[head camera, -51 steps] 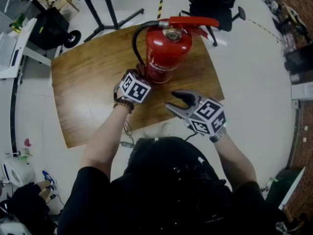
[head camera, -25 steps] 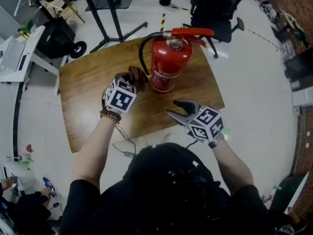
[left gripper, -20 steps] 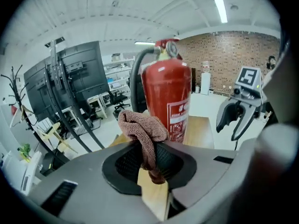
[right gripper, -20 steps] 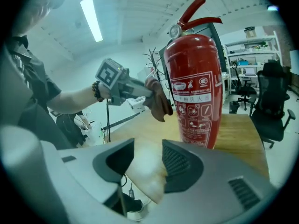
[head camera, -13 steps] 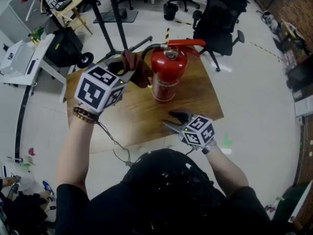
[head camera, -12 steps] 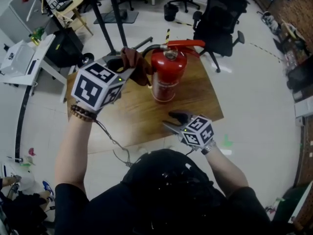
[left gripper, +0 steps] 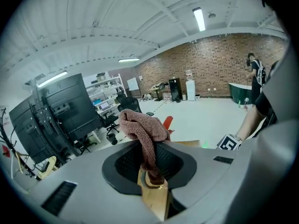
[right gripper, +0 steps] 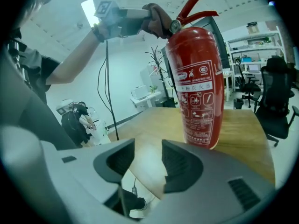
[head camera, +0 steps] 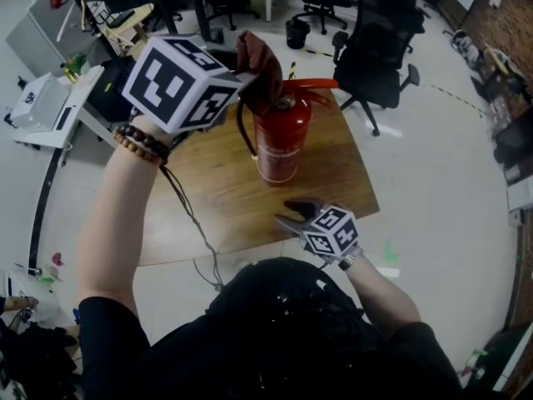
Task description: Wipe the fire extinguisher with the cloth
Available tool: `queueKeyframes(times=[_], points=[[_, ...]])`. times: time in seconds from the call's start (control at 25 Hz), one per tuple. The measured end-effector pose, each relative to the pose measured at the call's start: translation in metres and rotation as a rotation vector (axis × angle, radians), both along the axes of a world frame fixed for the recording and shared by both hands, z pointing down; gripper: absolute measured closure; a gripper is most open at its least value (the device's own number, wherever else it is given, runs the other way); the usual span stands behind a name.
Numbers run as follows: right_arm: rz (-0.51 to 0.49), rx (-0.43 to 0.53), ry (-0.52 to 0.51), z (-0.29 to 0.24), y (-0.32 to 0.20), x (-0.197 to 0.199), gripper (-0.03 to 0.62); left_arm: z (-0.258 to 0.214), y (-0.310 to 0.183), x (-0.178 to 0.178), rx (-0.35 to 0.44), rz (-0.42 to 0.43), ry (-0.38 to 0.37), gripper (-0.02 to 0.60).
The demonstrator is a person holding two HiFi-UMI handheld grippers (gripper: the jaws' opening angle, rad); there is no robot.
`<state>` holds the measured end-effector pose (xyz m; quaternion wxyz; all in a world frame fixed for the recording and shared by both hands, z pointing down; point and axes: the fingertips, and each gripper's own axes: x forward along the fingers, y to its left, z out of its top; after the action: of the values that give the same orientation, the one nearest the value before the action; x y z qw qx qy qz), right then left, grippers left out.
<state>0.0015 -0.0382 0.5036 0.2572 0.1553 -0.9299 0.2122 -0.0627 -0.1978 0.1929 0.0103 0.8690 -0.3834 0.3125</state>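
The fire extinguisher (head camera: 279, 136) was red, with a black hose (head camera: 243, 127) and a white label (right gripper: 202, 85) printed in red, and the cloth (left gripper: 140, 127) was reddish-brown with a looped weave. The left gripper (left gripper: 152, 171) and right gripper (right gripper: 142, 164) were grey with dark ribbed linings, each carrying a cube (head camera: 179, 77) patterned in black-and-white squares. The table (head camera: 208, 198) showed glossy brown wood grain, the floor (head camera: 433, 165) was off-white, and the chair (head camera: 379, 32) was black.
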Motion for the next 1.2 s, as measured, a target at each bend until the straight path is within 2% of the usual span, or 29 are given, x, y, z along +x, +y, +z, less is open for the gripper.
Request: queueKeyframes(times=[0.12,0.24,0.44,0.56,0.84,0.92,1.2], points=[[-0.001,0.004,-0.007,-0.002,-0.001,0.008,0.384,0.002,-0.009,0.024,-0.005,0.017,-0.016,0.515],[0.006,0.008,-0.02,-0.004,-0.004,0.018,0.384,0.02,-0.022,0.036,-0.011,-0.002,-0.072,0.515],[0.001,0.011,-0.028,-0.008,-0.006,0.036,0.384,0.051,-0.036,0.006,-0.02,-0.125,-0.259,0.517],[-0.015,0.013,-0.03,-0.009,-0.009,0.045,0.384,0.058,-0.038,-0.006,-0.015,-0.173,-0.313,0.518],[-0.067,0.017,-0.032,-0.015,-0.009,0.06,0.384,0.071,-0.039,-0.03,-0.024,-0.287,-0.326,0.52],[-0.073,0.016,-0.029,-0.012,-0.008,0.062,0.384,0.074,-0.039,-0.03,-0.017,-0.296,-0.317,0.52],[-0.057,0.014,-0.028,-0.012,-0.012,0.059,0.384,0.08,-0.039,-0.041,-0.01,-0.299,-0.357,0.52]])
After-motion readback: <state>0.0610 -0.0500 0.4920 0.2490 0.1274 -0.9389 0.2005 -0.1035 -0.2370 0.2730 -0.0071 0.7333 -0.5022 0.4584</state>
